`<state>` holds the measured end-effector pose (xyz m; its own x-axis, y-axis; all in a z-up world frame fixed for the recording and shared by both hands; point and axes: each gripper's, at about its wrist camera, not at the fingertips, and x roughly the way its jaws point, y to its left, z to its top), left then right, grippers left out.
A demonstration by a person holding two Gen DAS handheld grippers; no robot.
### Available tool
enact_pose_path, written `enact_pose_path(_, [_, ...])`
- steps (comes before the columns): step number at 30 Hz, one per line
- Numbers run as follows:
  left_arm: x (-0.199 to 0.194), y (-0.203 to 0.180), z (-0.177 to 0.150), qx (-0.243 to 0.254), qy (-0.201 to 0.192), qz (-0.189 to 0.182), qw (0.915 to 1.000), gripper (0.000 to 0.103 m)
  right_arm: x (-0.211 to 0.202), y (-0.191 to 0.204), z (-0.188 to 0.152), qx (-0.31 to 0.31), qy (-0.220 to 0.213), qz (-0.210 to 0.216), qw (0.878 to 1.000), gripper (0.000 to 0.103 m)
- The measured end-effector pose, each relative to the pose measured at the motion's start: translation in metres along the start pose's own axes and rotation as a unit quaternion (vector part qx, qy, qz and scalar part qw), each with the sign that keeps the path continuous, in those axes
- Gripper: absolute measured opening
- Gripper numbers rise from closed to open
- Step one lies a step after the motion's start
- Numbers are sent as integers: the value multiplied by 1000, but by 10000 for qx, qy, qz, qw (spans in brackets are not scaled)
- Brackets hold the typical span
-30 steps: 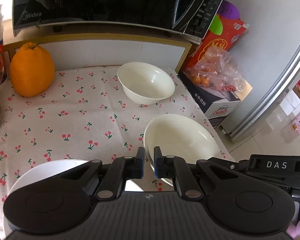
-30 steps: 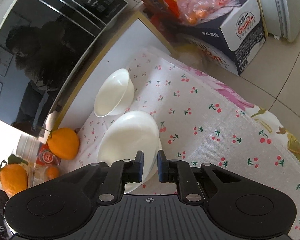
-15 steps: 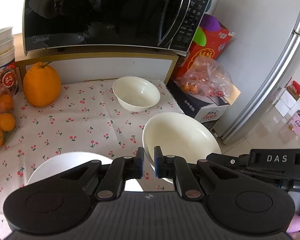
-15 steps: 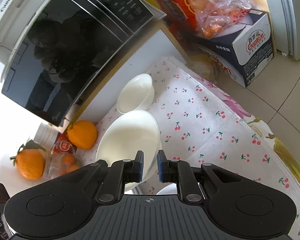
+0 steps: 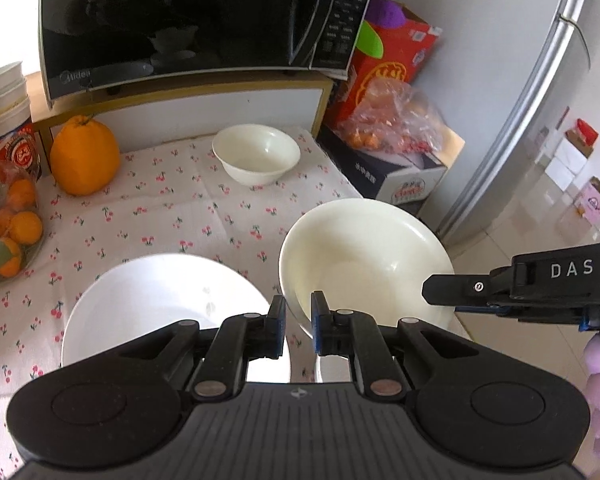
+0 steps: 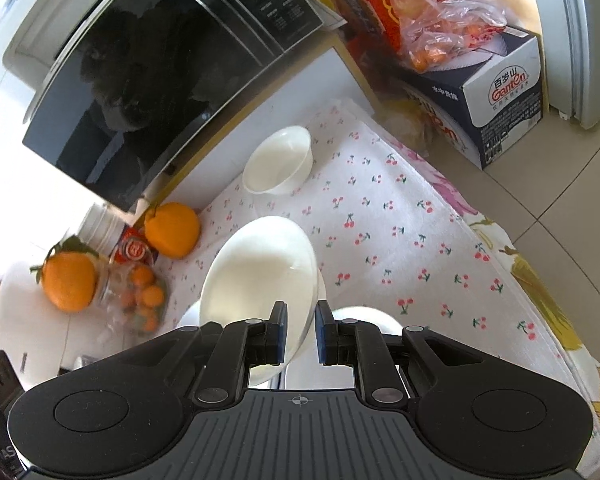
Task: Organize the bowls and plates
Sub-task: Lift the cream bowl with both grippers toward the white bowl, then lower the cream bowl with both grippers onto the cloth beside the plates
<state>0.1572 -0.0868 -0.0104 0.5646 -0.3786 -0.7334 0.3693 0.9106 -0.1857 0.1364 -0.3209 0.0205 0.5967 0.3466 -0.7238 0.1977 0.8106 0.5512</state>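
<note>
Both grippers are shut on the rim of one cream deep plate [image 5: 364, 264], held above the cherry-print cloth [image 5: 160, 208]. My left gripper [image 5: 298, 320] pinches its near-left rim. My right gripper [image 6: 300, 332] pinches the opposite rim, and the plate [image 6: 260, 272] shows tilted in the right wrist view. The right gripper's fingers [image 5: 460, 290] enter the left wrist view from the right. A white flat plate [image 5: 160, 304] lies on the cloth below and to the left. A small white bowl [image 5: 256, 158] stands at the back of the cloth, also in the right wrist view [image 6: 278, 166].
A black microwave [image 5: 196, 20] sits on a shelf behind the cloth. A large orange [image 5: 85, 160] and a bag of small oranges [image 5: 8, 224] are at the left. Boxes with a bag of fruit [image 5: 396, 132] and a fridge [image 5: 540, 100] stand at the right.
Both grippers have risen and drawn back with the deep plate held between them. The flat plate below shows more fully, and the bowl and microwave look farther away.
</note>
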Motion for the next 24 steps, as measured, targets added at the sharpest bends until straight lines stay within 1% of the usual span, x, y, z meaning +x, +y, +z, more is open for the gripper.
enact_pose_path(3, [-2,1,-4,-13,95,-62,9999,11,-2,2,-5,-99,139,-98,9998,15])
enact_pose_path(10, [-2,-4,-13,121,264,11,9996,12,-3,6,-17,-364,381,-247,9983,15])
enact_pose_path(24, [3,-8,-28,312,494,100,9982,12,5,3,-31,-605,767,-481,9941,16])
